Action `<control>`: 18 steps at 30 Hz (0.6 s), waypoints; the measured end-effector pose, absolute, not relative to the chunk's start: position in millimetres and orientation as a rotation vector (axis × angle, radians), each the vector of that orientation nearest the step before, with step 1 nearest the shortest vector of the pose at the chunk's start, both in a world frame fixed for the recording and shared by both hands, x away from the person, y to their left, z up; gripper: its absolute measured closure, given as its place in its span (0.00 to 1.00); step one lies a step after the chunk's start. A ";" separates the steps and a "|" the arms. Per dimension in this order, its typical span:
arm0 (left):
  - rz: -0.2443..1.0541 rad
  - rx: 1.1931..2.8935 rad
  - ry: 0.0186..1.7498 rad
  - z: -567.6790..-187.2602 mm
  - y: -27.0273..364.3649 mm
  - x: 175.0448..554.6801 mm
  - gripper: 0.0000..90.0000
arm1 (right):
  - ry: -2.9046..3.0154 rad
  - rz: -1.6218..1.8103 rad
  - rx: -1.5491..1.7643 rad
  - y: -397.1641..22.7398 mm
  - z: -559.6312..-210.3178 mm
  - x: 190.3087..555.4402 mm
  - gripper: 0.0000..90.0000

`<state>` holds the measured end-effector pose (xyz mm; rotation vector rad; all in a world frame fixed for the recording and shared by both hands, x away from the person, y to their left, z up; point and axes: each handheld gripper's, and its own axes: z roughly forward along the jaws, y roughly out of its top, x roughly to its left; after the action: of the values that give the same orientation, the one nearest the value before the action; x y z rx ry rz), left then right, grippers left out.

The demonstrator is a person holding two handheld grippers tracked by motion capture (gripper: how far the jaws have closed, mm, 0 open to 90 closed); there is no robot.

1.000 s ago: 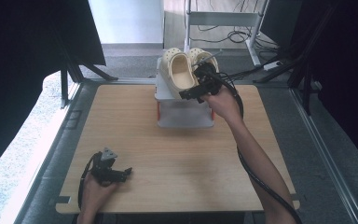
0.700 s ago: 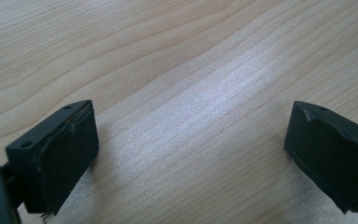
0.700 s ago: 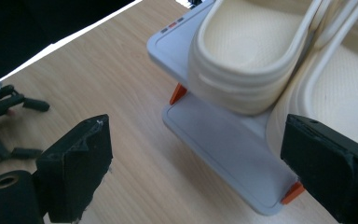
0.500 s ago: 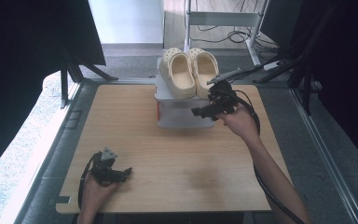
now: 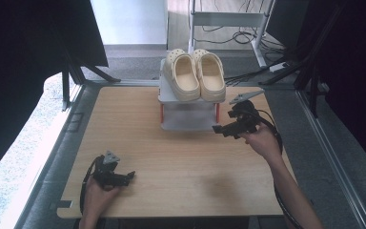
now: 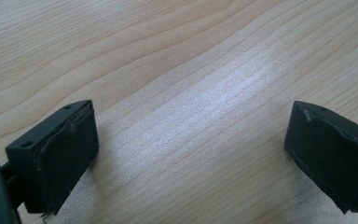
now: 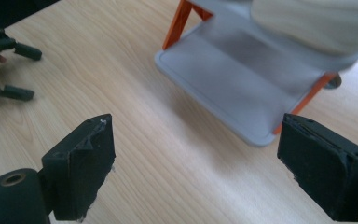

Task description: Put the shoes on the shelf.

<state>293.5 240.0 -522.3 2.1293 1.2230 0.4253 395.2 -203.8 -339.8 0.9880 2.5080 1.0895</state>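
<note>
Two cream clogs sit side by side on the grey rack's top shelf at twelve o'clock; the right gripper, jaws wide and empty, has drawn back toward four o'clock, suggesting placement is finished; the left gripper rests wide at seven.

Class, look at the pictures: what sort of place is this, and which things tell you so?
Probably a lab or test room: a bare wooden table, loose cables on the floor, and a small shoe rack holding cream clogs.
</note>
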 end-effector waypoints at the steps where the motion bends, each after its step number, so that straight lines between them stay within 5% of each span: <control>1: 0.426 2.129 1.224 -522.3 239.9 293.5 0.03 | 2.507 1.091 0.995 -206.4 -343.1 394.1 0.12; 18: 0.426 2.131 1.223 -522.2 239.9 293.5 0.03 | 2.484 1.115 0.977 -224.3 -399.2 371.3 0.12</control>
<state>293.5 239.9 -522.2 2.1315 1.2232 0.4259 371.3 -224.3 -399.2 0.9772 2.4841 1.1151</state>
